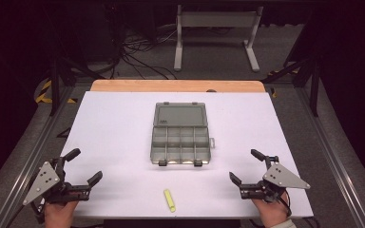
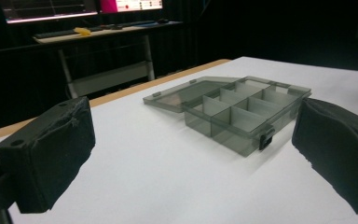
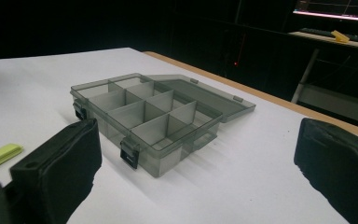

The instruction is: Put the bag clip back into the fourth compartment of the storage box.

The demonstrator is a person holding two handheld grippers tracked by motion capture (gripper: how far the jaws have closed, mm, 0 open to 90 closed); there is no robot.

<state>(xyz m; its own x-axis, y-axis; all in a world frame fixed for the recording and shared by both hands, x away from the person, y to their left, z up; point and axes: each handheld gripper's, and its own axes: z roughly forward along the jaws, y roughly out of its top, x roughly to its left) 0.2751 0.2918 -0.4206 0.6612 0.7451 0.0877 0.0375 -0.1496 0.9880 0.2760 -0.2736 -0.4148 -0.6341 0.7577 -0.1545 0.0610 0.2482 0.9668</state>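
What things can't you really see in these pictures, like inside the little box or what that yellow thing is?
- Yellow thing: too small in the high view, cut off by the edge in the right gripper view, so I cannot name it.
- Grey box: the near wall hides the floor of its front compartments in both gripper views.
- Desk items behind the table: too dark and blurred.

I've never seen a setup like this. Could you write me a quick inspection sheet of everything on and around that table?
Surface: white table top, wooden strip along the far edge.
Job's things: grey compartment box, lid laid open flat, compartments look empty; yellow-green stick near the front edge.
Clutter: nothing seen.
Grippers: left gripper and right gripper, both open, hand-held, holding nothing.
Cables: tangle on the floor beyond the table.
Surroundings: dark room, white stand behind.
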